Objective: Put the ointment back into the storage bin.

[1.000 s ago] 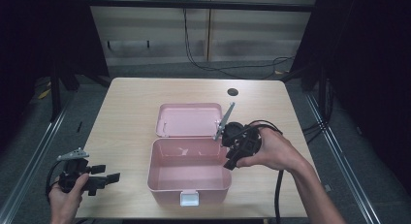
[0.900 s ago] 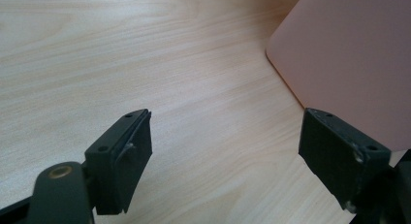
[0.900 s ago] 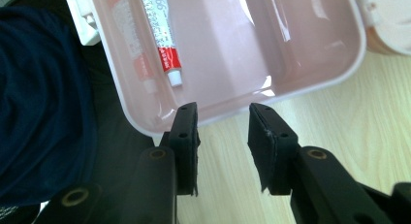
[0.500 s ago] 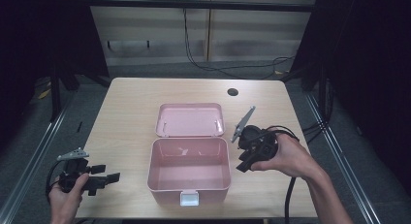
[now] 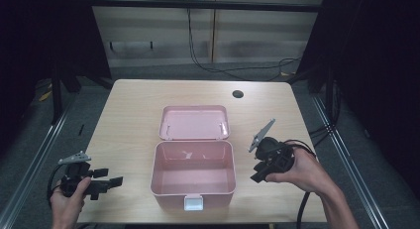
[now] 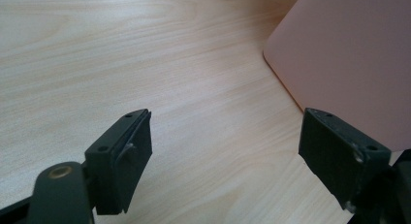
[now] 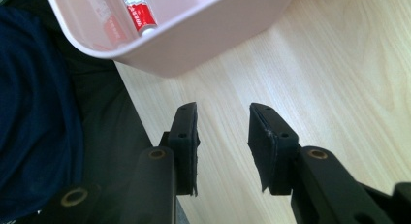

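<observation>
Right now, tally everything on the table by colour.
Pink: 1, the open pink plastic hinged box
Red and white: 1, a small labelled cylinder inside that box
Black: 2, the left gripper and right gripper
Total: 4

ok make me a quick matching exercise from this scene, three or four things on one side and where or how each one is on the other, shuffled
Things:
1. pink box
2. box lid
3. left tongs
4. right tongs

States:
A. lying open flat behind the box
B. empty, near the table's left front corner
C. empty, right of the box
D. open, white latch facing the person

Pairs: 1-D, 2-A, 3-B, 4-C
</observation>
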`<state>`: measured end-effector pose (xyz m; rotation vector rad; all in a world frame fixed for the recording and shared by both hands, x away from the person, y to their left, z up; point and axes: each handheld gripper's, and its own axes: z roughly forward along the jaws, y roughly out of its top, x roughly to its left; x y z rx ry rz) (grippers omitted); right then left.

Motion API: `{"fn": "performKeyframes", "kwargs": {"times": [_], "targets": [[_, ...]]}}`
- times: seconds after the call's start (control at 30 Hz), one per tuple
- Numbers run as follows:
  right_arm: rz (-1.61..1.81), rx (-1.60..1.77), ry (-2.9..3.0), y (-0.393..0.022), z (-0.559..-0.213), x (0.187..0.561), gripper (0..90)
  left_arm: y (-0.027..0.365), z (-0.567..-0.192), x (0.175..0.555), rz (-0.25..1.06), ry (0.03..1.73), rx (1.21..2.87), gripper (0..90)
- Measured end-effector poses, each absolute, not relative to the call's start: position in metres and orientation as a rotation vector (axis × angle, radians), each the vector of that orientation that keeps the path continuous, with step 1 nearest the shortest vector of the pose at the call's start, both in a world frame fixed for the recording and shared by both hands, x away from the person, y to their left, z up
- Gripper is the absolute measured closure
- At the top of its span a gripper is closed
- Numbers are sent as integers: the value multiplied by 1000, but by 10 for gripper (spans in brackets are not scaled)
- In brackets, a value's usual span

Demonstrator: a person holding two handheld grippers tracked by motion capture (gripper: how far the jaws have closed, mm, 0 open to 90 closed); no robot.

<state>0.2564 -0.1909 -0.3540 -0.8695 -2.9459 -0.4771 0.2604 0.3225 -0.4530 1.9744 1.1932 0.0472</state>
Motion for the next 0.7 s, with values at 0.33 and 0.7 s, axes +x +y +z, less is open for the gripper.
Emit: {"fn": "performKeyframes", "kwargs": {"times": [0.33, 0.7], "targets": [[-431, -902, -2911, -198, -377, 253, 646, 322, -453, 261, 50, 1195, 1977, 194], [-423, -962, -2880, -207, -403, 251, 610, 322, -454, 261, 44, 1197, 1981, 194]]}}
